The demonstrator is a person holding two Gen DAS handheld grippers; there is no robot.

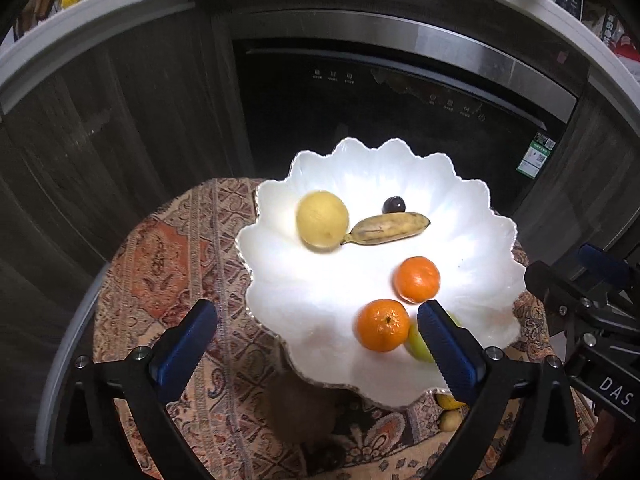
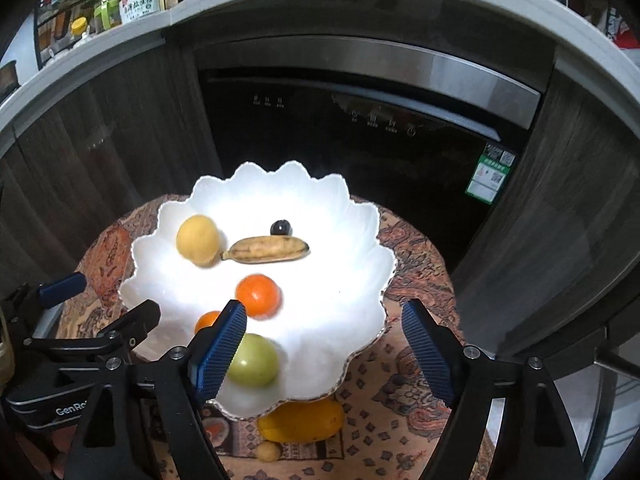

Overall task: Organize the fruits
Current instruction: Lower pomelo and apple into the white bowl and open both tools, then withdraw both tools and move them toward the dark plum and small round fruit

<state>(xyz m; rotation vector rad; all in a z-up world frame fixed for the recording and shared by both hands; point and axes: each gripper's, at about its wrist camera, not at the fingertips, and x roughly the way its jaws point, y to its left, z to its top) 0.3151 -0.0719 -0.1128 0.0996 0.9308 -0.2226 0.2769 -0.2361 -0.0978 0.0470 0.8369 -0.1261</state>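
A white scalloped plate (image 1: 320, 276) (image 2: 332, 272) stands raised on a patterned round table. On it lie a yellow round fruit (image 1: 322, 220) (image 2: 198, 240), a small banana (image 1: 388, 229) (image 2: 266, 249), a dark grape (image 1: 394, 205) (image 2: 281, 227), two oranges (image 1: 417, 279) (image 1: 382, 325) (image 2: 258, 294) and a green fruit (image 2: 254, 360). My left gripper (image 1: 318, 308) is open over the plate's near edge, the nearer orange lying free by its right finger. My right gripper (image 2: 324, 308) is open too, its left finger beside the green fruit, nothing pressed.
Under the plate's near rim a large yellow fruit (image 2: 300, 424) and a small yellow one (image 2: 268, 451) lie on the patterned cloth (image 1: 180, 248). A dark appliance front (image 2: 360, 152) stands close behind the table. Bottles (image 2: 136, 0) line the counter above.
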